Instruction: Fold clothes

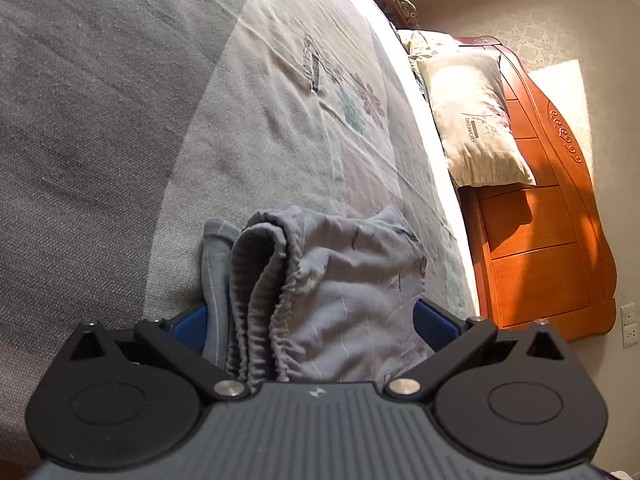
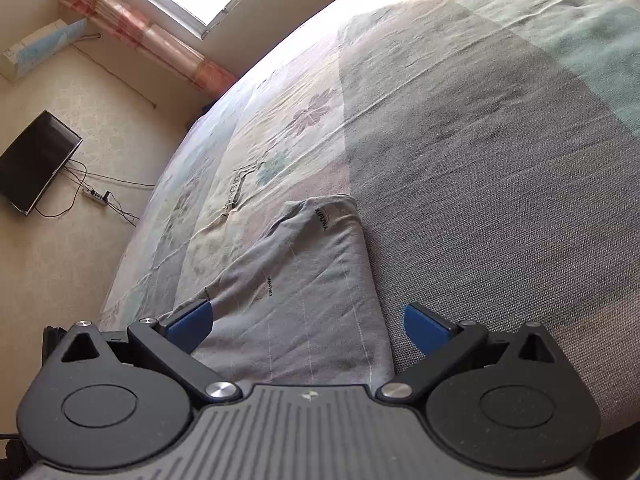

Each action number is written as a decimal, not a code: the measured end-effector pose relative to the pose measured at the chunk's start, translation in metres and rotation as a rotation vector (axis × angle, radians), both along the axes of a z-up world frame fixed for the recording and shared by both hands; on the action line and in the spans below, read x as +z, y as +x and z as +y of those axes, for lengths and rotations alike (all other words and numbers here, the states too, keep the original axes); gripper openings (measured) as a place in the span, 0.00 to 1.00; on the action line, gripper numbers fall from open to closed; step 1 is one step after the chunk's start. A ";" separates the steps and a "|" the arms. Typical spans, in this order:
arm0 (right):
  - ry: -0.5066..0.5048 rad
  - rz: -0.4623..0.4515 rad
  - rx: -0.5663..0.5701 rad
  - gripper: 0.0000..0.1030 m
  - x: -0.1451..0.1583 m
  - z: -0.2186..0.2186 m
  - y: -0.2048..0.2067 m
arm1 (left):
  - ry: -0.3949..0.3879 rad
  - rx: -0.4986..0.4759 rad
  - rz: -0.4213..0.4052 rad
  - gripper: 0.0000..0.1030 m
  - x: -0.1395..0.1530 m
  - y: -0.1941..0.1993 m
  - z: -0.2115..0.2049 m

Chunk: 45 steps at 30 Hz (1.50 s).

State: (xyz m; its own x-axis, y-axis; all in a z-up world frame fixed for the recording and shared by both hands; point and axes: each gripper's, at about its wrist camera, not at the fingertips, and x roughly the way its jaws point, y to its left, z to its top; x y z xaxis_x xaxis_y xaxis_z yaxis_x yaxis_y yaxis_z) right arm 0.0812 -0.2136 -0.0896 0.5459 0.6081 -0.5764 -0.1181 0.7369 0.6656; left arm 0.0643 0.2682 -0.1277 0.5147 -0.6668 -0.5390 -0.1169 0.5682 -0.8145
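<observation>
now one folded garment (image 1: 320, 300) (both tongs open).

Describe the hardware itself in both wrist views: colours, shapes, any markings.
Both match. The left gripper and right gripper each have blue fingers on black angled link arms with silver pivot bolts. Behind these sit two black rounded housings with circular insets, flanking a grey ribbed centre plate bearing a small pale emblem. No cables, hands or sleeves are visible.
</observation>
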 end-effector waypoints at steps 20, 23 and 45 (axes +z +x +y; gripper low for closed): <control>-0.043 -0.016 0.005 1.00 0.011 0.015 0.001 | -0.098 -0.103 -0.005 0.99 -0.012 -0.002 -0.005; -0.035 -0.020 -0.002 1.00 0.014 0.013 0.002 | -0.122 -0.122 -0.005 0.99 -0.015 -0.003 -0.006; 0.227 0.202 0.213 1.00 -0.038 0.027 0.105 | -0.129 -0.165 -0.013 0.99 -0.020 -0.002 -0.011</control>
State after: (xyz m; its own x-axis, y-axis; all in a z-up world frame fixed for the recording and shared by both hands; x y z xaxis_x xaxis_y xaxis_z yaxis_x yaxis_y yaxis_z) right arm 0.1859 -0.1869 -0.1279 0.2822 0.8206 -0.4970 -0.1025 0.5408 0.8349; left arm 0.0622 0.2575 -0.1477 0.3994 -0.8054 -0.4379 -0.0197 0.4700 -0.8824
